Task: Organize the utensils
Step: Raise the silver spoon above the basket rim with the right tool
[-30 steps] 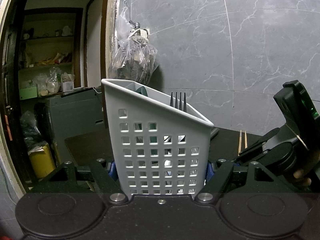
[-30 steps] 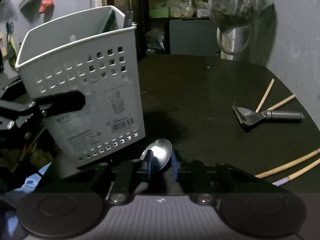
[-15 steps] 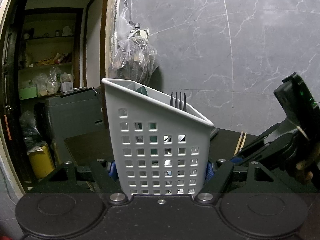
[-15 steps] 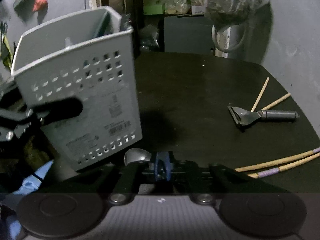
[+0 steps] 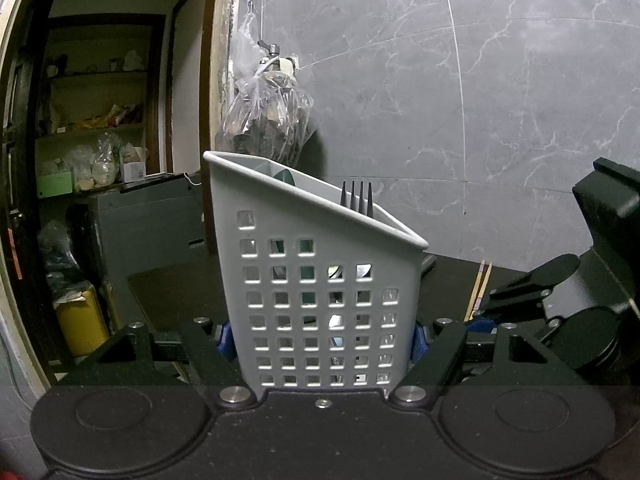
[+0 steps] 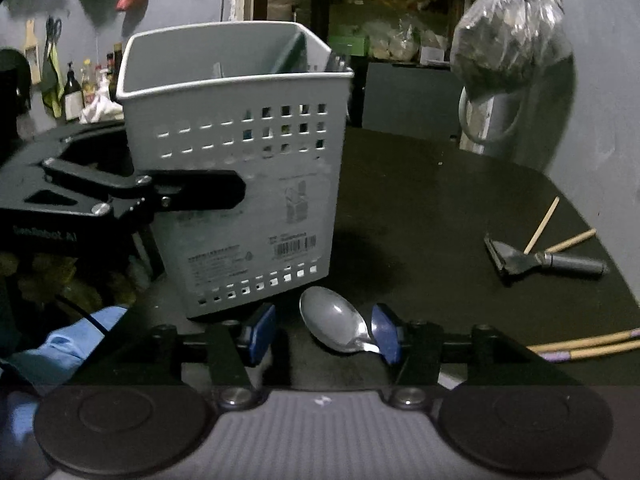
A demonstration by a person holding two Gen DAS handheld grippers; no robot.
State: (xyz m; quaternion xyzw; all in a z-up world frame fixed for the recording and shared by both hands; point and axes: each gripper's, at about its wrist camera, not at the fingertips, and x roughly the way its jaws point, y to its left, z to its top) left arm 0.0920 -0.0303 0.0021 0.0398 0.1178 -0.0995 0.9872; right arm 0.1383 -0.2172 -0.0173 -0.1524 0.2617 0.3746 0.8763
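Left gripper (image 5: 320,340) clamped on white caddy (image 5: 316,292), frame centre. Right gripper (image 6: 320,332) jaws opening; spoon (image 6: 334,320) between, lower centre, against right pad.

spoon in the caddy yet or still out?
Out. The spoon lies on the black table in front of the grey caddy, between the opening pads of the right claw.

Left cam sits right against the caddy (image 5: 320,292), facing the wall; right cam looks down across the table (image 6: 440,208), same caddy.
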